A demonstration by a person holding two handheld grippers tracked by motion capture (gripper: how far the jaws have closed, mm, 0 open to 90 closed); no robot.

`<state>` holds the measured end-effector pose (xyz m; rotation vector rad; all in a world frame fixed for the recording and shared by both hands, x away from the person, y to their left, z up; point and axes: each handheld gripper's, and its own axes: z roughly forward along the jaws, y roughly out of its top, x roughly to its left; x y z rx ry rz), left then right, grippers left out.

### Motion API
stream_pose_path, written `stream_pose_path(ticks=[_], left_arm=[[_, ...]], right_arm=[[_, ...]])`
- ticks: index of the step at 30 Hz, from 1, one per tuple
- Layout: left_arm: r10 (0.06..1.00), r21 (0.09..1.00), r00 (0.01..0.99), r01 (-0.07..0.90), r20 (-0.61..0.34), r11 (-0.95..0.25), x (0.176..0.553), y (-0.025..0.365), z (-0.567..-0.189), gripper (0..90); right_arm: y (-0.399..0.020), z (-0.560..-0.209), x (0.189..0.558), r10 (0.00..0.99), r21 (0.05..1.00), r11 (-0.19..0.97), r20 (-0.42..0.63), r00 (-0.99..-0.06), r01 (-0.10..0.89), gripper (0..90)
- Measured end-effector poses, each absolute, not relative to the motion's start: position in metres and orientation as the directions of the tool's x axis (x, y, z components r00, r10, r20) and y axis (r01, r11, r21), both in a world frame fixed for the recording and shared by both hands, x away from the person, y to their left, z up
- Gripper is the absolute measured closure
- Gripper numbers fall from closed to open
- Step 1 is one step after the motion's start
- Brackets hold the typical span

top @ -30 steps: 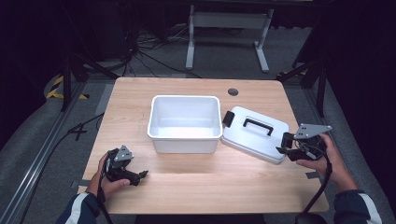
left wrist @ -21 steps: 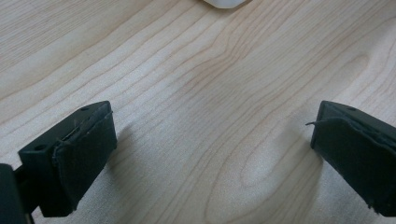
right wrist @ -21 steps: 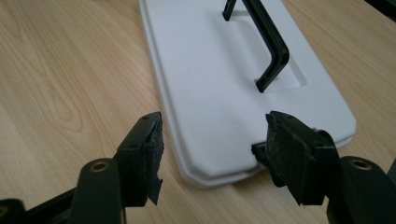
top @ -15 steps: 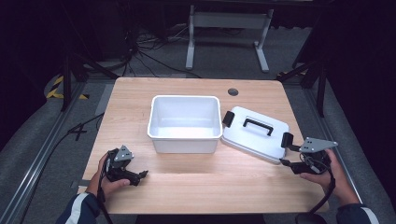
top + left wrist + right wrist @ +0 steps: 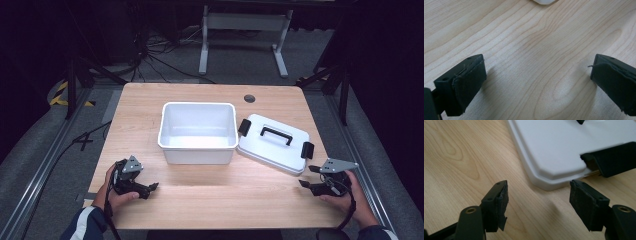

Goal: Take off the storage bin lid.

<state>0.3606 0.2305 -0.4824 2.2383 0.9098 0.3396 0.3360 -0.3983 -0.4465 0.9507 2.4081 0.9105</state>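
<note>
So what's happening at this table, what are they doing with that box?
A person sits at a wooden table with a two-jaw gripper in each hand. A white tub stands open in the middle, and its white lid, with black handle and clips, lies flat on the table beside it. The right gripper is near the lid's corner; its jaws have just been opening and hold nothing. The left gripper rests open on the table, apart from the tub.

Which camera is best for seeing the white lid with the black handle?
The high view: the whole lid shows there, leaning on the white tub, handle on top. The right gripper view shows one corner and a black clip. The left gripper view shows wood.
</note>
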Motion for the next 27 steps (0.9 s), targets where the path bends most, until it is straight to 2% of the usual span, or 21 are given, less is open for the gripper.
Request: stream_pose_path(ticks=[8,27], left_arm=[[0.694,0.686,0.72,0.513,-0.016,-0.516,0.361,0.23,-0.483,0.6],[0.693,0.686,0.721,0.513,-0.017,-0.517,0.361,0.23,-0.483,0.5]], right_arm=[[-0.405,-0.465,0.332,0.741,0.742,0.463,-0.022,-0.671,0.486,29.8],[-0.404,-0.467,0.329,0.766,0.748,0.445,-0.033,-0.642,0.493,25.7]])
